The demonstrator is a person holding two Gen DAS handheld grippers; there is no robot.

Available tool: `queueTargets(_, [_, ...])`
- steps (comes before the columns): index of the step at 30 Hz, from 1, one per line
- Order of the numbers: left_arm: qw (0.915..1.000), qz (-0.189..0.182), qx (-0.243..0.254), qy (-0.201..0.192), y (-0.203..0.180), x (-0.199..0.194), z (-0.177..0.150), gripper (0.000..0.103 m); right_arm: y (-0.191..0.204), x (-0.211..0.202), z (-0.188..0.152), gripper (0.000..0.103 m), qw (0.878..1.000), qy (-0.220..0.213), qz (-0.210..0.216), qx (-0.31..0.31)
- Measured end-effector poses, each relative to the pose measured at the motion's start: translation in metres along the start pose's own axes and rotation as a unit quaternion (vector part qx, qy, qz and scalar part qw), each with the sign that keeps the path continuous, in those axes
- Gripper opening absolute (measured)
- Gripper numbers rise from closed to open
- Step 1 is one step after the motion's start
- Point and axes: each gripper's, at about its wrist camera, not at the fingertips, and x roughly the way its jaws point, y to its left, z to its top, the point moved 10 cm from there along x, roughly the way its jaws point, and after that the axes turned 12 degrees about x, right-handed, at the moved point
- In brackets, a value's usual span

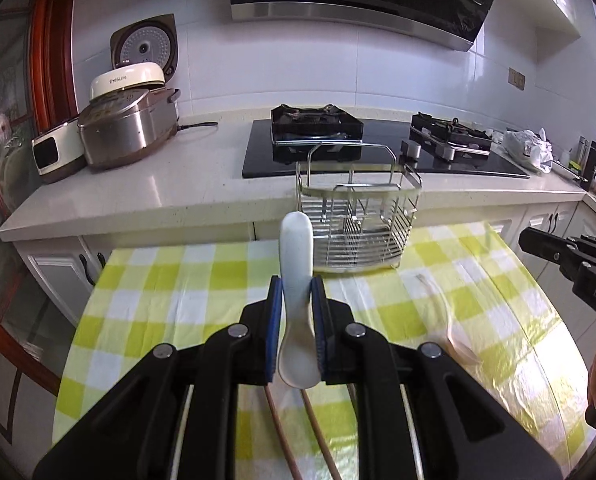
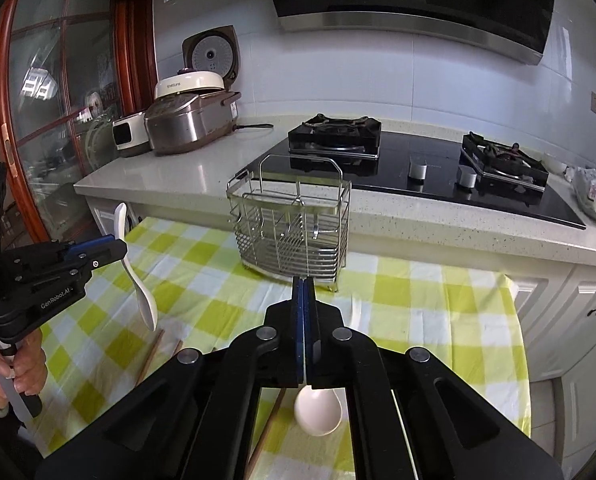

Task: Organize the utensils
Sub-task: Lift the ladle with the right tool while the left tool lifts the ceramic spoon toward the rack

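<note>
Left gripper clamps a white ceramic soup spoon handle-forward, suited to dropping into the wire utensil caddy ahead; right gripper, jaws together, seemingly pinches a second white spoon.

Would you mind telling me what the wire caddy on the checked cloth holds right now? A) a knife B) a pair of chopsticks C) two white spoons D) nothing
D: the caddy shows only bare wire and dividers, while a white spoon is clamped in the left gripper, off the cloth.
</note>
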Motion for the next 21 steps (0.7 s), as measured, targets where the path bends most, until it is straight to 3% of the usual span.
queueTargets(4, [1.0,-0.001,-0.006,0.007,0.001,0.006,-0.006,0.014,-0.014,0.008,-0.014,0.003,1.0,0.015,-0.007,0.021])
queueTargets(6, [0.9999,-0.005,-0.009,0.013,0.001,0.009,-0.012,0.014,-0.032,0.021,-0.026,0.004,0.998,0.031,-0.036,0.036])
queueTargets(8, [0.9997,-0.007,-0.011,0.019,-0.001,0.013,-0.019,0.014,-0.047,0.033,-0.033,0.015,0.997,0.04,-0.054,0.047])
queueTargets(9, [0.9997,-0.007,-0.011,0.019,-0.001,0.014,-0.02,0.014,-0.052,0.039,-0.035,0.023,0.996,0.043,-0.059,0.049])
queueTargets(10, [0.9997,-0.009,-0.012,0.021,-0.002,0.016,-0.022,0.014,-0.055,0.044,-0.037,0.053,0.996,0.045,-0.06,0.05])
queueTargets(11, [0.9996,-0.01,-0.014,0.022,-0.003,0.017,-0.023,0.014,-0.057,0.049,-0.038,0.076,0.996,0.046,-0.062,0.051])
queueTargets(13, [0.9996,-0.011,-0.014,0.023,-0.004,0.02,-0.025,0.014,-0.061,0.065,-0.041,0.073,0.995,0.051,-0.067,0.048])
queueTargets(14, [0.9996,-0.01,-0.013,0.023,-0.004,0.021,-0.026,0.014,-0.062,0.073,-0.043,0.067,0.995,0.06,-0.066,0.047])
queueTargets(21, [0.9997,-0.007,-0.013,0.021,-0.003,0.026,-0.025,0.015,-0.077,0.145,-0.06,0.051,0.987,0.14,-0.071,0.039])
